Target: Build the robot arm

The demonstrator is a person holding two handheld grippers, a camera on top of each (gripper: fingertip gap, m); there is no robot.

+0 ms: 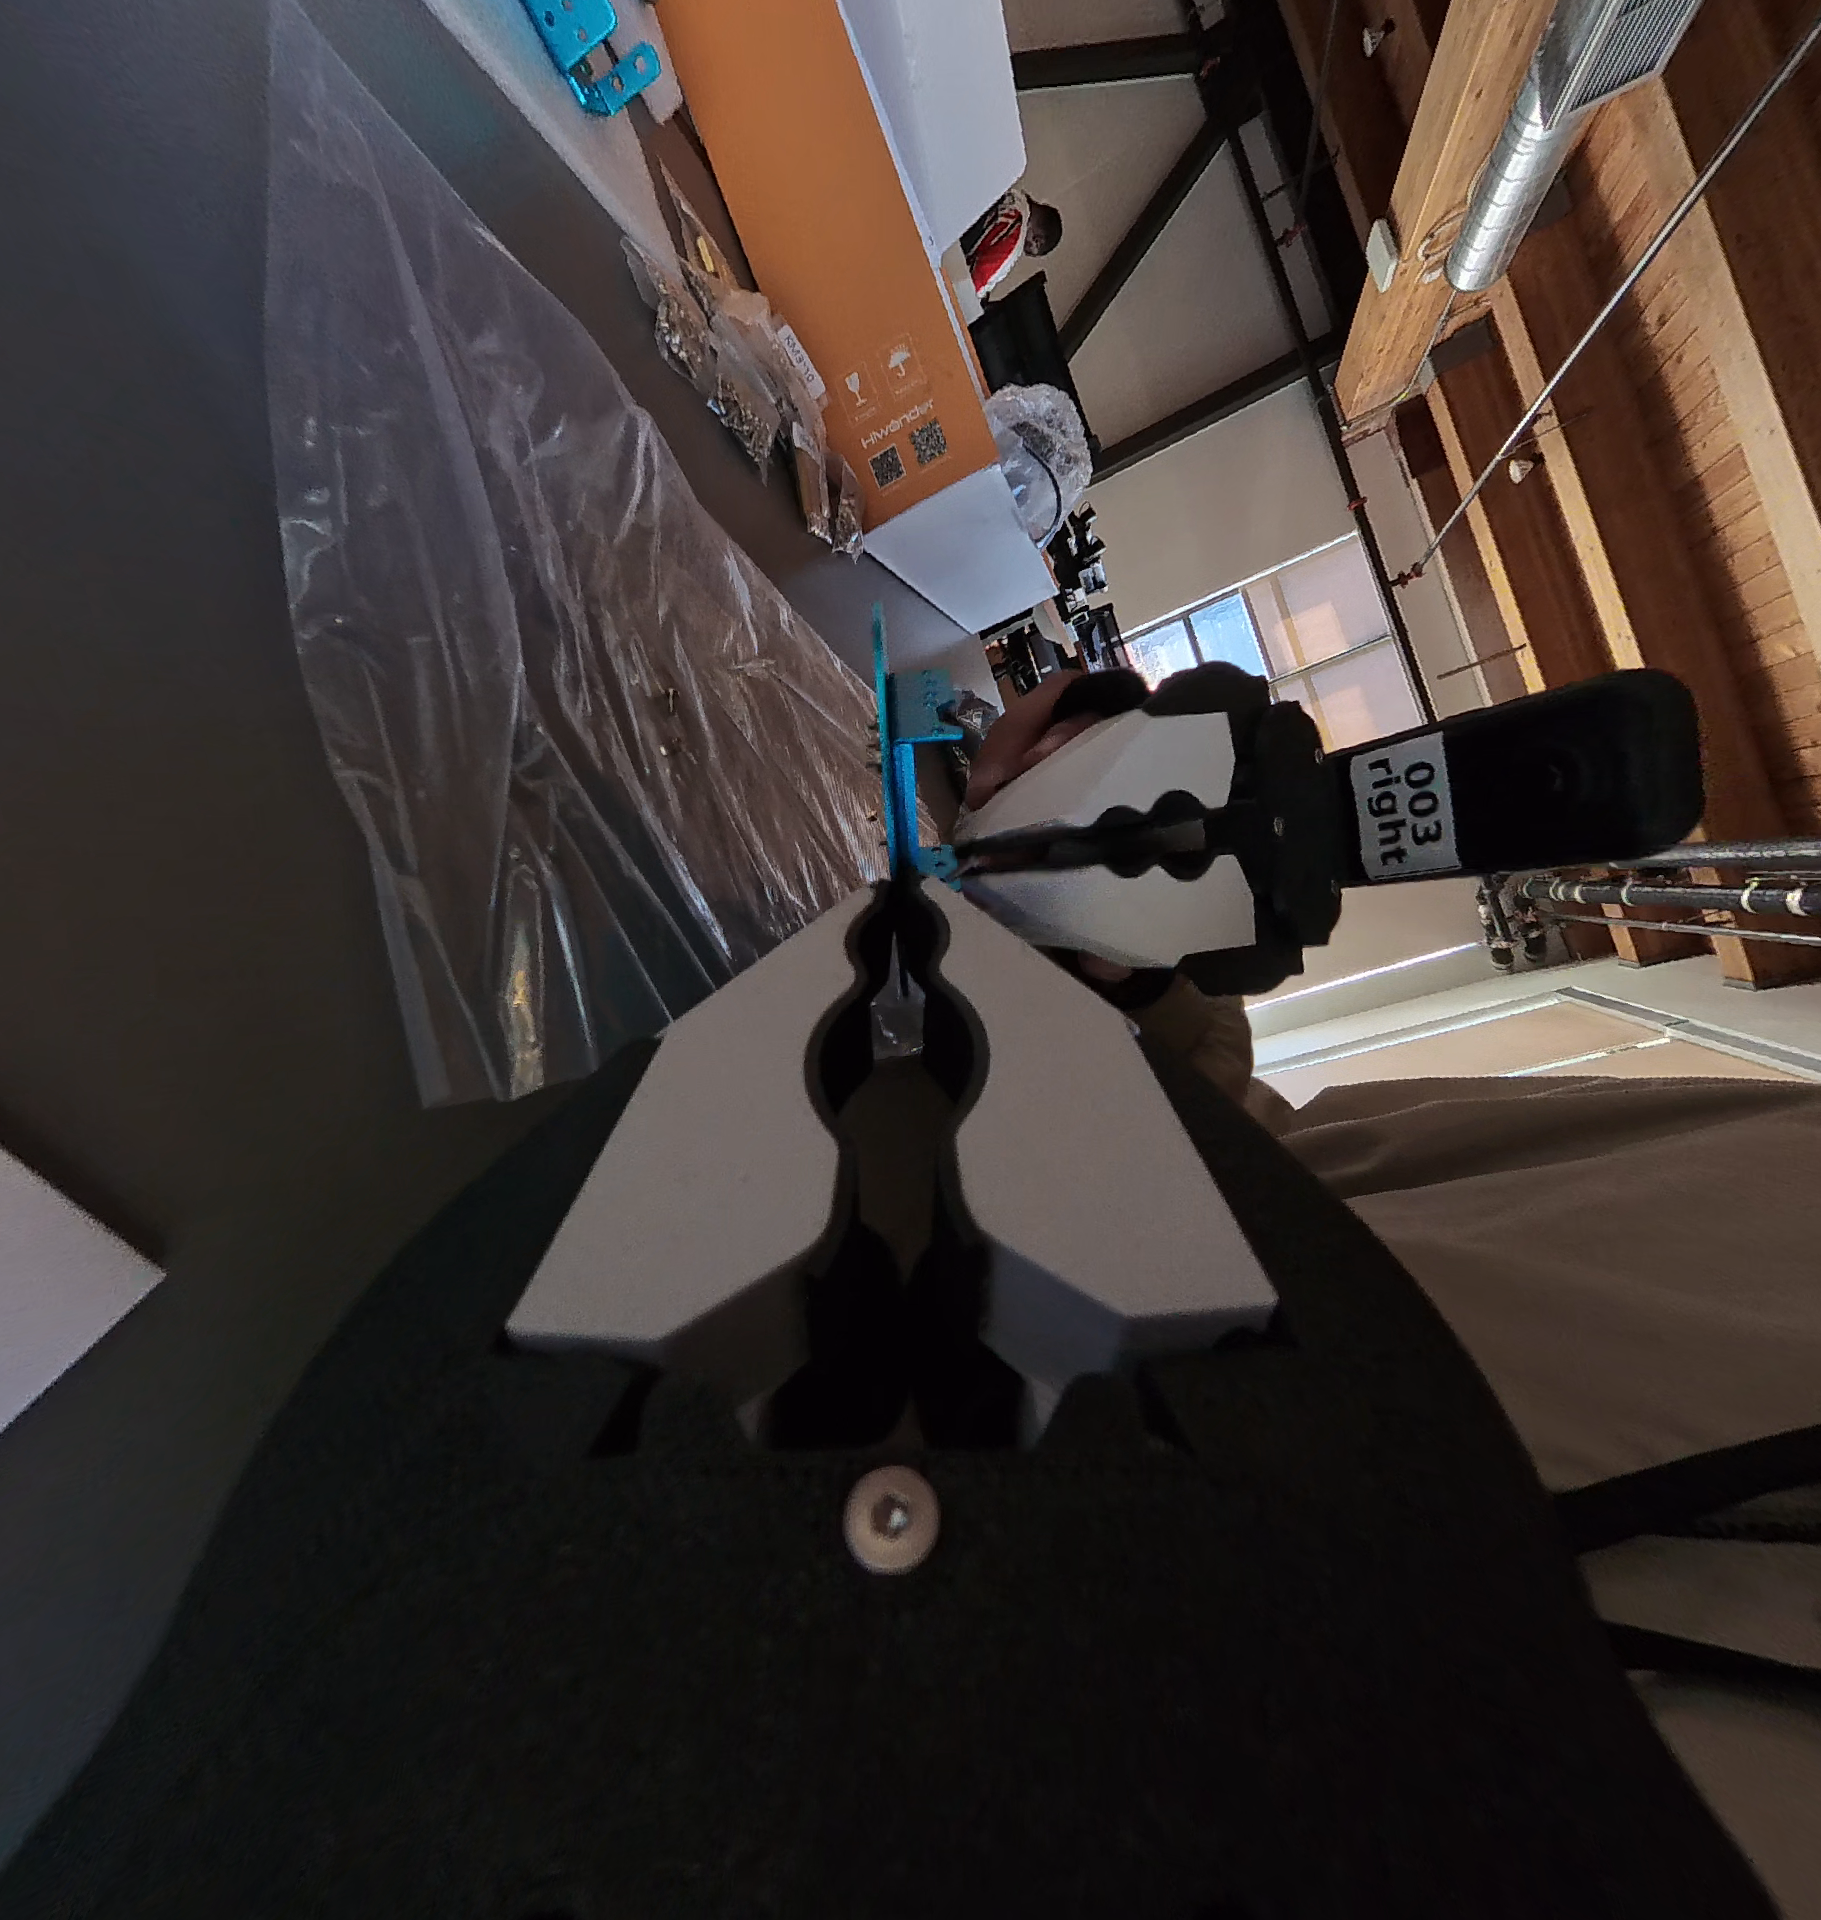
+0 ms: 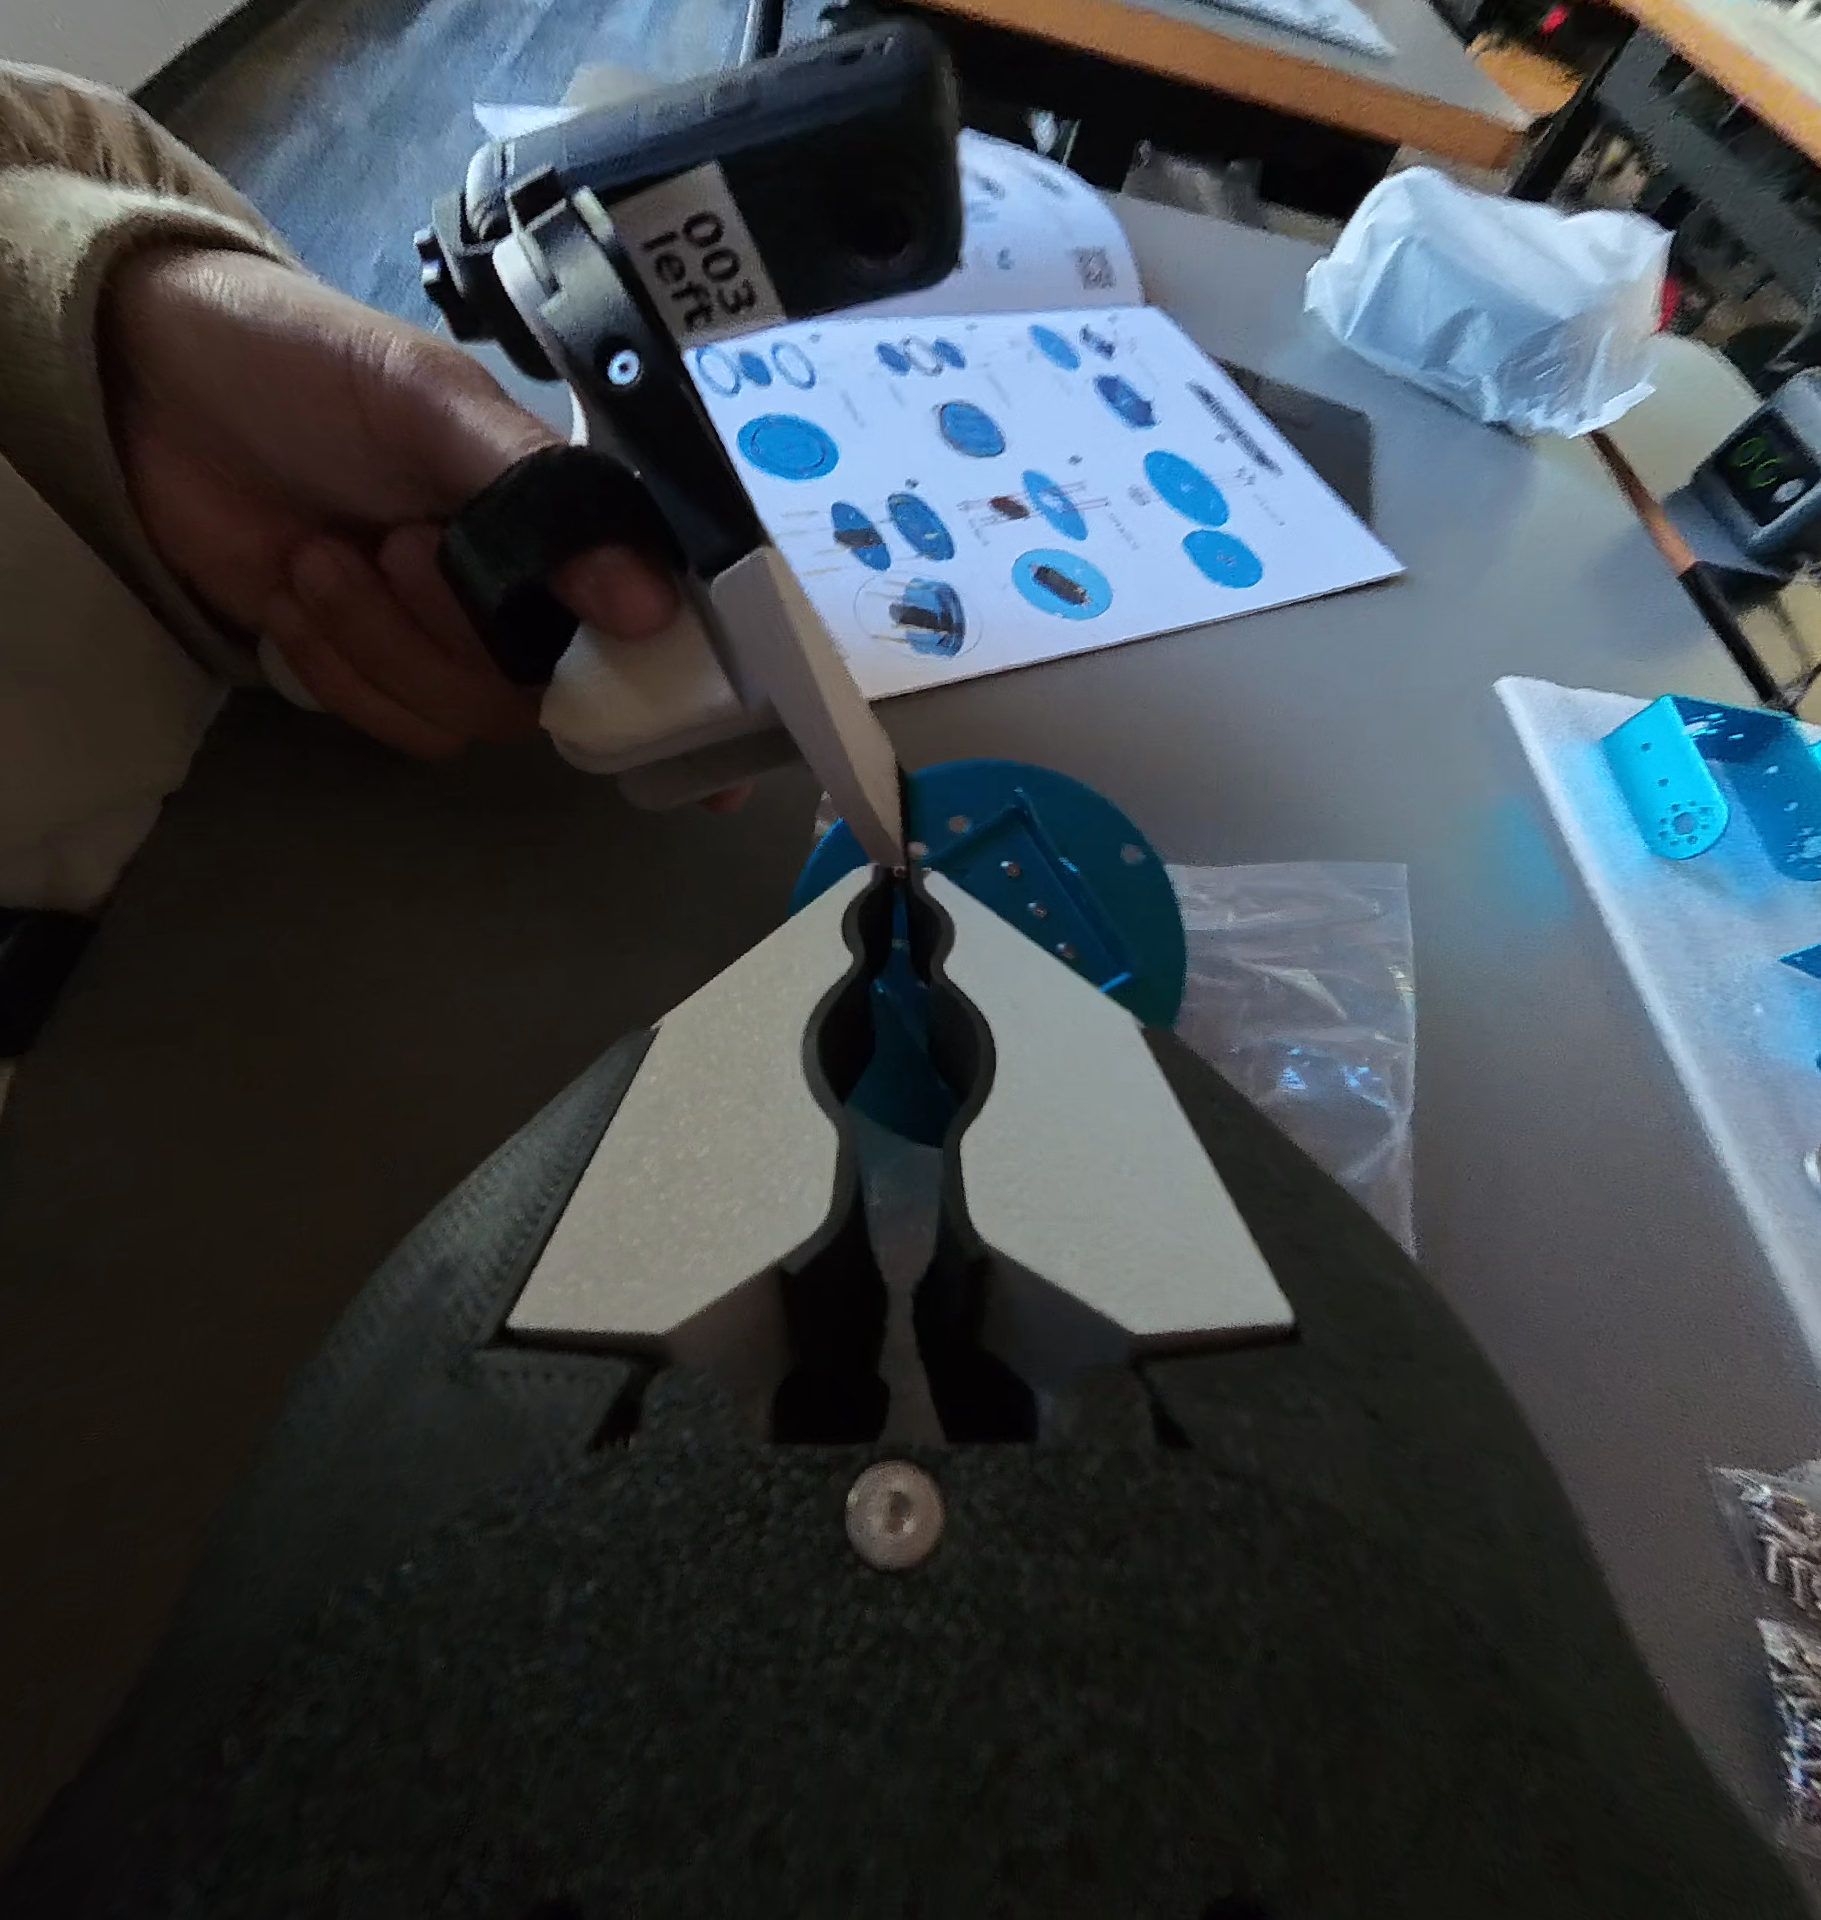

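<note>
Both your tools are clenched on the blue round plate (image 2: 1145, 935): the left tool (image 1: 901, 894) and the right tool (image 2: 901, 878) pinch nearly the same edge, above the desk (image 2: 1301, 748). With such thin grips, the plate may twist or slip out.

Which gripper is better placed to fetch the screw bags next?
Right gripper, probably: the screw bags lie on its side of the table; the left gripper sits shut on the blue disc.

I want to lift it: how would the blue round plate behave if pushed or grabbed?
The blue round plate looks like thin, stiff metal, so it probably won't flex. With a bracket on top it likely won't roll. On the smooth grey table it may slide.
</note>
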